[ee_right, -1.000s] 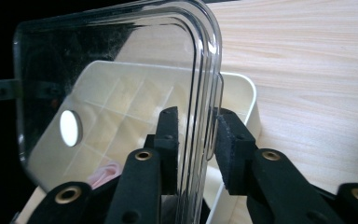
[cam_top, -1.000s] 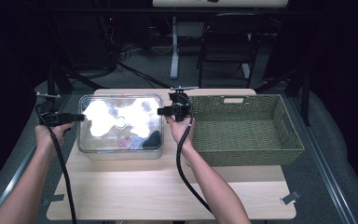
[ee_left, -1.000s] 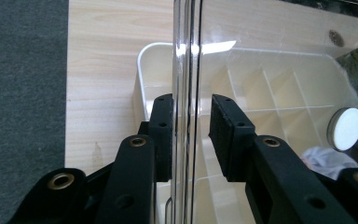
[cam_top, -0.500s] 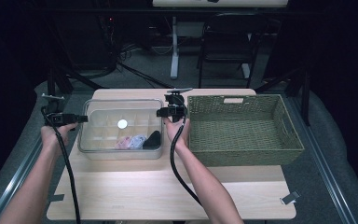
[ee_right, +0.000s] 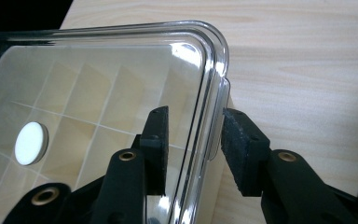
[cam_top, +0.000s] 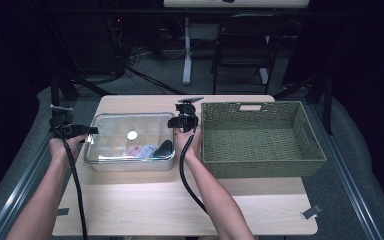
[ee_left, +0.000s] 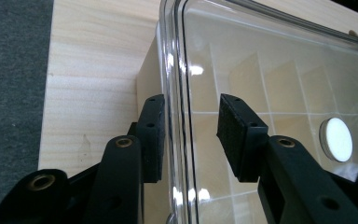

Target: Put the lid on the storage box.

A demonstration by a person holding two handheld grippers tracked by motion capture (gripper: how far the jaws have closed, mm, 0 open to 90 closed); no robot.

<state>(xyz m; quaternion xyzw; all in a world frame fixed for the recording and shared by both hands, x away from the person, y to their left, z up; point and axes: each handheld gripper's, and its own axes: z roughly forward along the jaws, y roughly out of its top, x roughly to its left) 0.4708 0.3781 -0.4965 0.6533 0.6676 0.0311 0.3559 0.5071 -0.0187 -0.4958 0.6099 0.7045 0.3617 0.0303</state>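
Both tools, left tool (ee_left: 191, 137) and right tool (ee_right: 193, 149), stand released astride the clear box's (cam_top: 130, 142) rim: stiff, slippery plastic, best gripped there.

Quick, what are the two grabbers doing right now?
Left gripper: open, its jaws either side of the clear box's rim, not squeezing.
Right gripper: open too, its jaws either side of the opposite rim.

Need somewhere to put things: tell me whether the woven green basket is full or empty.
Empty. In the high view the rectangular woven green basket shows only its bare woven floor and walls; nothing lies inside.
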